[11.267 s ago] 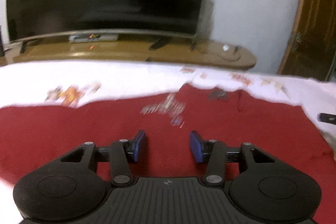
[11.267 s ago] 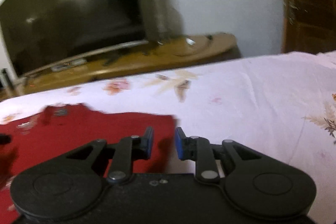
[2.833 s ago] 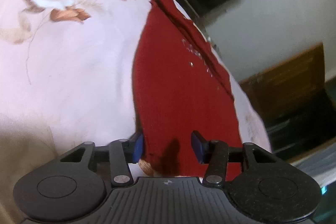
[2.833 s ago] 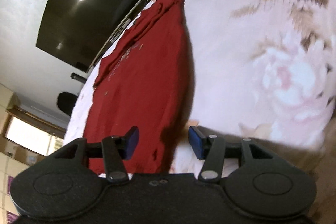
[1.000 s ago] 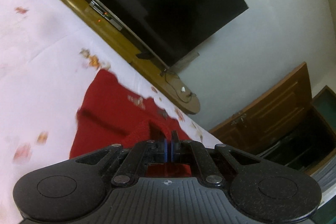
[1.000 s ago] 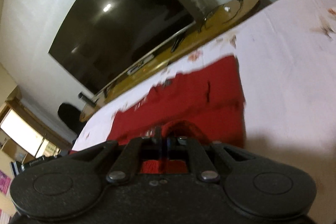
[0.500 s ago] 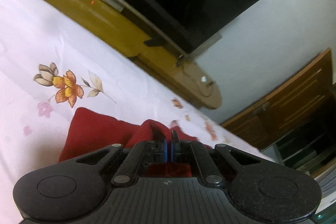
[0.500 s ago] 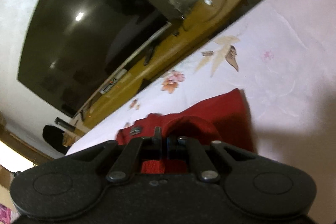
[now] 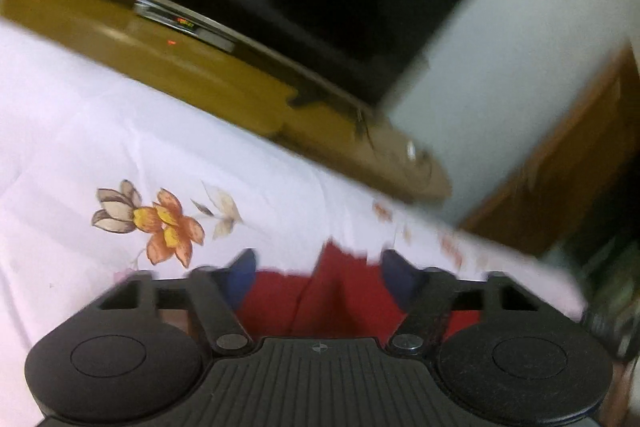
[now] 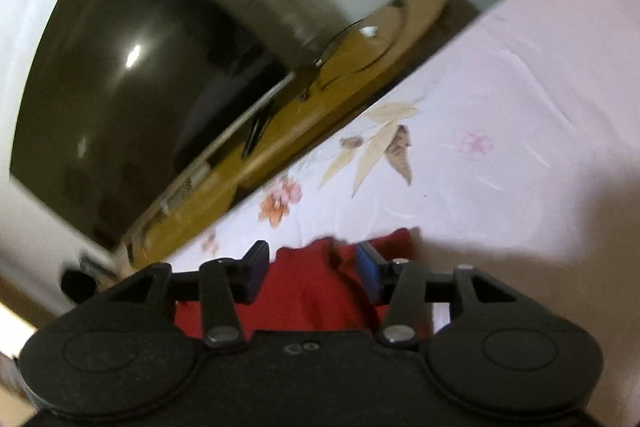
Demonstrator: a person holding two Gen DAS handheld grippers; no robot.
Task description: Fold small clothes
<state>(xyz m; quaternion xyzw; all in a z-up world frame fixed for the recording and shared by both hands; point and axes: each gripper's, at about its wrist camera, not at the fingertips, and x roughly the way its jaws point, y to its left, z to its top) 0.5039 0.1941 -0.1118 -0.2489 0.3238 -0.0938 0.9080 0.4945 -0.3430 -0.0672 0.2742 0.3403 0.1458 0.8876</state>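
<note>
Both hand-held grippers released since 0.5 s ago: left hand-held gripper (image 9: 319, 277) and right hand-held gripper (image 10: 312, 269) jaws spread wide, gripping nothing. Red garment (image 9: 340, 301) lies on floral bedsheet (image 9: 100, 131), below both. Views blurred.

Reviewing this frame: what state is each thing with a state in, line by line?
left hand-held gripper: open, over the cloth.
right hand-held gripper: open, over the cloth.
red garment: released, lying on the bedsheet.
television: screen dark.
</note>
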